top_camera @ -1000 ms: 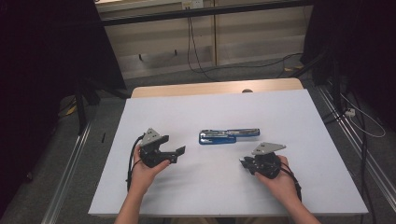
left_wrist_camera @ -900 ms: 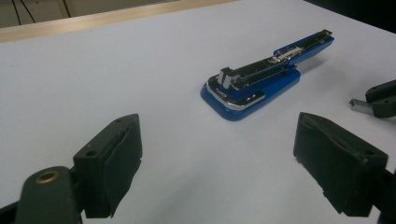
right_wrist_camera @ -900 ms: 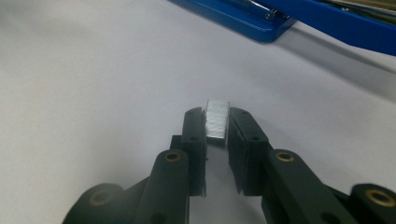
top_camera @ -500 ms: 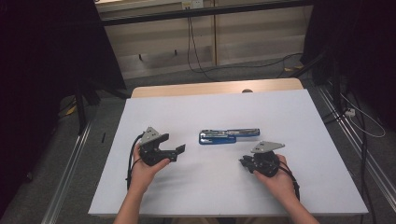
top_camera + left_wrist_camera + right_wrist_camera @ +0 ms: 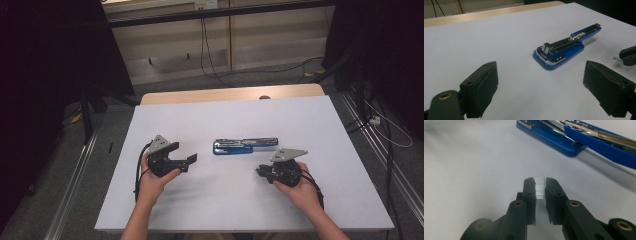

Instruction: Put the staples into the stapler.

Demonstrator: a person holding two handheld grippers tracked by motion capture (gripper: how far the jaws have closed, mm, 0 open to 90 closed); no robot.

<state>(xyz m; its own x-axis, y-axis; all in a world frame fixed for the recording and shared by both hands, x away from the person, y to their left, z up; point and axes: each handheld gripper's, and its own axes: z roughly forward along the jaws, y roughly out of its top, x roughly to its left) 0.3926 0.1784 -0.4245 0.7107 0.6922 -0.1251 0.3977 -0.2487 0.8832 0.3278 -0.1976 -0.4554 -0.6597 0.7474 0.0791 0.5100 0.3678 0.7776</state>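
Observation:
A blue stapler (image 5: 245, 146) lies swung open flat on the white table top (image 5: 225, 115), between my two hands; it also shows in the left gripper view (image 5: 564, 50) and the right gripper view (image 5: 574, 137). My left gripper (image 5: 189, 163) rests left of it, aimed at it, open; its jaws (image 5: 541, 72) have just been opening a little wider with nothing between them. My right gripper (image 5: 259, 172) sits below the stapler's right end, shut on a short silvery strip of staples (image 5: 540, 187), which the pads (image 5: 530, 187) pinch from both sides.
A wooden table edge (image 5: 230, 94) shows beyond the white top. Cables (image 5: 385, 130) and metal rails (image 5: 75, 170) run along the floor on both sides. Dark curtains stand at the left and right. The white top has free room around the stapler.

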